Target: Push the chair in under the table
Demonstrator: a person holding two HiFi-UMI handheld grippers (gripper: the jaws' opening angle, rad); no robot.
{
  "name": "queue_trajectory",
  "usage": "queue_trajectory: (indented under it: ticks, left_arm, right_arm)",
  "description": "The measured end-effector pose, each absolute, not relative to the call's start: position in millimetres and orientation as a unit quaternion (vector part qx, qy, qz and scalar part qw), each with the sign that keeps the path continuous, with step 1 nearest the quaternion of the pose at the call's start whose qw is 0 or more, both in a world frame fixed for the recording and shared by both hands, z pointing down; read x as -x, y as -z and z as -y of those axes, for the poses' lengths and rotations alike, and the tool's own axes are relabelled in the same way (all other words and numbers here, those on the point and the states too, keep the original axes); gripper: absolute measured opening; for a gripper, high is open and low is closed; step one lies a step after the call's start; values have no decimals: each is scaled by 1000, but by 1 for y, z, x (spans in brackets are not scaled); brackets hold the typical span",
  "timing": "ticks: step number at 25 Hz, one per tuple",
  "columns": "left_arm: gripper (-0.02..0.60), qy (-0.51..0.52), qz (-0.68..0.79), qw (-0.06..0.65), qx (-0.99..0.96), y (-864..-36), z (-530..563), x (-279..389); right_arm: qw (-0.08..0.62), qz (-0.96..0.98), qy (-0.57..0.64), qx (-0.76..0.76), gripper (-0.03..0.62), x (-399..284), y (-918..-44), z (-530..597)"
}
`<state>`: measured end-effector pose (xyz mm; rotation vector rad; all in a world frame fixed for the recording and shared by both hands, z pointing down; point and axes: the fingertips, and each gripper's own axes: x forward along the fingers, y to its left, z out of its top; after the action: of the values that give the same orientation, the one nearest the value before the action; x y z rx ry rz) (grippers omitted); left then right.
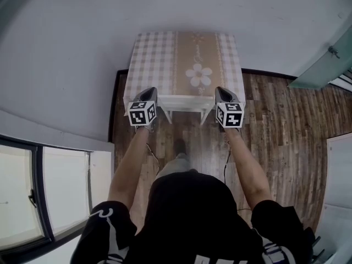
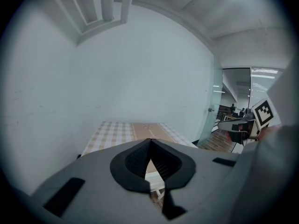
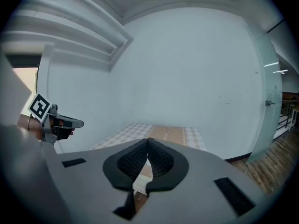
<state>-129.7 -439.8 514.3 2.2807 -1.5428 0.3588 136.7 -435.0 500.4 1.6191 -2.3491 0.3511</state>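
Observation:
A table [image 1: 159, 59] with a checked cloth and a beige flowered runner stands against the wall. The white chair [image 1: 187, 101] is tucked at its near edge, only the top rail and legs showing. My left gripper [image 1: 150, 91] hovers over the table's near left corner and my right gripper [image 1: 222, 90] over the near right corner; I cannot tell if either touches the chair. In the left gripper view the left gripper [image 2: 150, 141] is shut with nothing between its pads, the table [image 2: 117, 132] beyond. The right gripper [image 3: 148, 140] is likewise shut and empty, facing the table [image 3: 177, 133].
A plain wall [image 1: 165, 10] backs the table. Wood floor [image 1: 275, 125] spreads to the right, with a glass door [image 1: 324, 65] at the far right. A window [image 1: 33, 186] sits low at the left. The person's foot [image 1: 180, 146] is just behind the chair.

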Motion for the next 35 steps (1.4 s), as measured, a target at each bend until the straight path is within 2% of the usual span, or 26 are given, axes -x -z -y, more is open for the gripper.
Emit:
queue_trajectory:
  ticks: [35]
  left_arm:
    - [25,-118,545,162,-814,-495,399,138]
  right_arm:
    - [138,810,-112,-559,12,-124,-494,395]
